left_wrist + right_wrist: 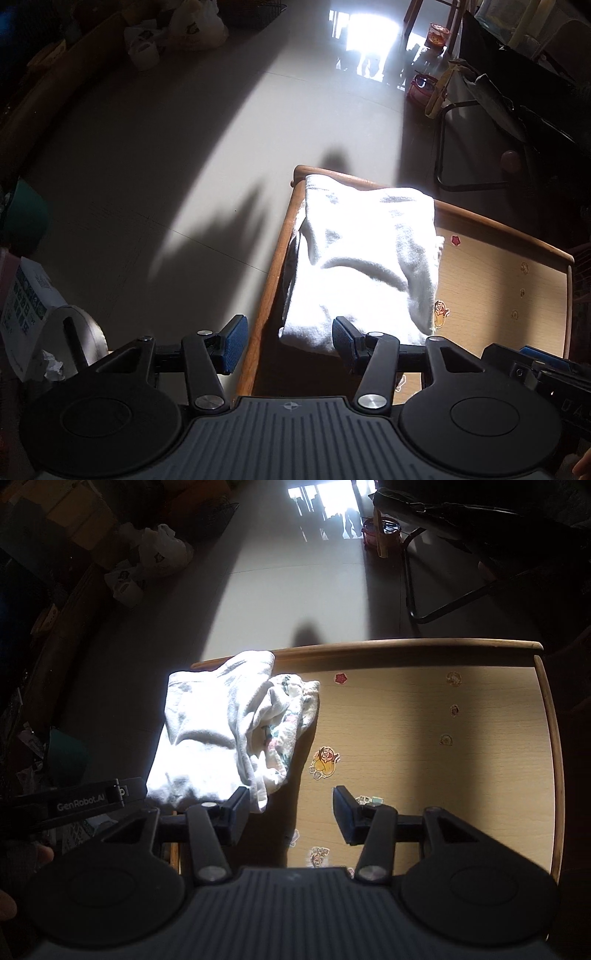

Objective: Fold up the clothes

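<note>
While sunlight streams in from a bright doorway (364, 37) at the far end of the room, the pale tiled floor (184, 147) fills the left part of both views, with white plastic bags (192, 31) heaped against dark clutter along its left edge. The left tool (286, 341) hangs above the counter's left rim, its blue-padded fingers (234, 343) standing wide apart with nothing between them; one pad sits over the floor, the other over the near edge of the garment. The folded white garment (365, 258) lies in a bundle on the left end of the wooden counter (498, 280), running from the far corner toward the near side and hugging the left rim, brightly lit. From the right wrist view a second, patterned piece of cloth (286, 720) shows tucked against the right side of the white bundle, partly under it. The right tool (288, 814) hovers over bare wood just right of the clothes, jaws wide and holding nothing; its left finger overlaps the bundle's near corner in the view, though whether it touches I cannot tell. Cartoon stickers (325, 762) dot the counter's top further right. A raised wooden lip borders the counter. Beyond it at the far right stands a dark metal-framed chair (461, 572), with a small red bucket (380, 531) beside it on the floor.
</note>
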Tool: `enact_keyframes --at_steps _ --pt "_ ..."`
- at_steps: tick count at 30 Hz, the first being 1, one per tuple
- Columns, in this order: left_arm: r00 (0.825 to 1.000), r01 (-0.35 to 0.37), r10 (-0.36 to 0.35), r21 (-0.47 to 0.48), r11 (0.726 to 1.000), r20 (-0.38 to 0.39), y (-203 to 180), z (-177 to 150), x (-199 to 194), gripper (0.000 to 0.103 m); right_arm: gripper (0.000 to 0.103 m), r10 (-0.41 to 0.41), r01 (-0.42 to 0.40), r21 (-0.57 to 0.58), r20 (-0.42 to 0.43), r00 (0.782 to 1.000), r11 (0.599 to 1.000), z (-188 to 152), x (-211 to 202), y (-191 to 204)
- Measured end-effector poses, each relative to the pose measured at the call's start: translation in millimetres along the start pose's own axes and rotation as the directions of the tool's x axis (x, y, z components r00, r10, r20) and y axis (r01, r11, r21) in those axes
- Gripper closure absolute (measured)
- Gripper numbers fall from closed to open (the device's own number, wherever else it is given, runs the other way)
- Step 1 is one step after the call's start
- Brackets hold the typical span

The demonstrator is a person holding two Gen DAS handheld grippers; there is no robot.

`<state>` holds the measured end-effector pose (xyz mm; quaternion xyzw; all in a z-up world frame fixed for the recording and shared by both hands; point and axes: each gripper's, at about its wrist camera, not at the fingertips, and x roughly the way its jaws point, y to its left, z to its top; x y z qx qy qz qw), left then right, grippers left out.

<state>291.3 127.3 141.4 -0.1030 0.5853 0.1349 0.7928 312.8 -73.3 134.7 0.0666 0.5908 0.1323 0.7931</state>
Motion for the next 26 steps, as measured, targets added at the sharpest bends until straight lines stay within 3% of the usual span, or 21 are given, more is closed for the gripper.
enact_keyframes --at_steps 5,9,13,26 --pt "0.999 0.020 -0.020 0.006 1.000 -0.031 -20.1 -24.9 -6.9 0.050 0.054 -0.006 0.006 0.012 -0.030 1.000 1.000 -18.8 -8.1 -20.2" --pt "0.999 -0.001 -0.002 -0.076 0.997 -0.038 -29.4 -42.2 -8.1 0.049 0.054 -0.010 0.011 0.027 -0.041 0.999 1.000 -33.3 -14.9 -37.0" --pt "0.998 -0.064 0.063 -0.072 0.995 -0.009 -44.5 -54.8 -9.3 0.049 0.054 -0.020 0.023 0.049 -0.059 0.998 0.999 -48.4 -19.3 -54.0" --pt "0.996 -0.064 0.070 -0.105 0.992 0.053 -75.6 -77.4 -27.8 0.049 0.054 -0.021 0.029 0.147 -0.051 0.998 0.989 -65.2 -44.4 -115.6"
